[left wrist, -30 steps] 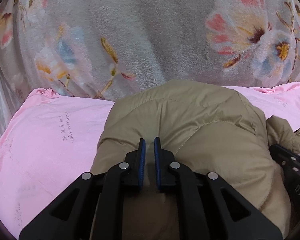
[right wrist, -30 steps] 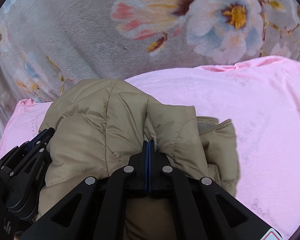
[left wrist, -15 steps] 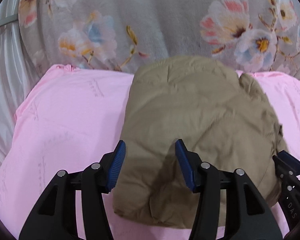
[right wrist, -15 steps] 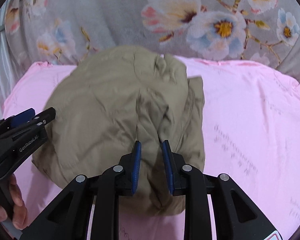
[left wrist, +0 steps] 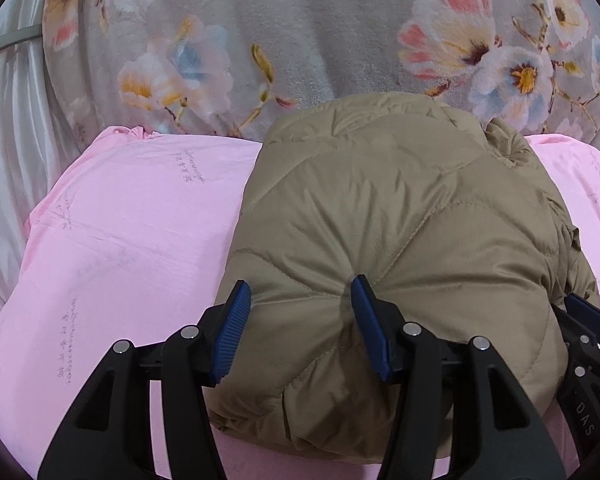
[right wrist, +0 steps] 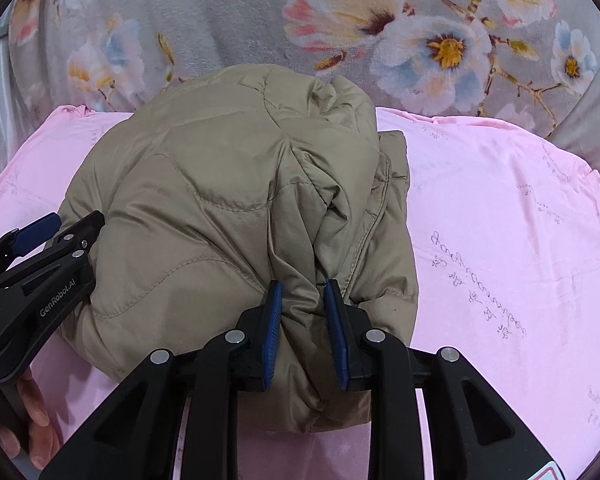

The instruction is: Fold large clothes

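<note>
The folded tan jacket [left wrist: 400, 240] lies bunched on the pink sheet [left wrist: 120, 232], before a floral blanket [left wrist: 300, 32]. The left hand-held gripper [left wrist: 300, 316] stands apart, straddling its near edge. The right hand-held gripper's [right wrist: 303, 312] jaws, slightly parted, flank a fold.

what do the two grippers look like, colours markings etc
Both the left gripper and the right gripper are matte black plastic frames with triangular cut-outs and round silver pivot screws. Their fingers carry ribbed blue pads. In the right wrist view, the left one's side reads "GenRobot.AI" in white. No cables or sleeves show.
</note>
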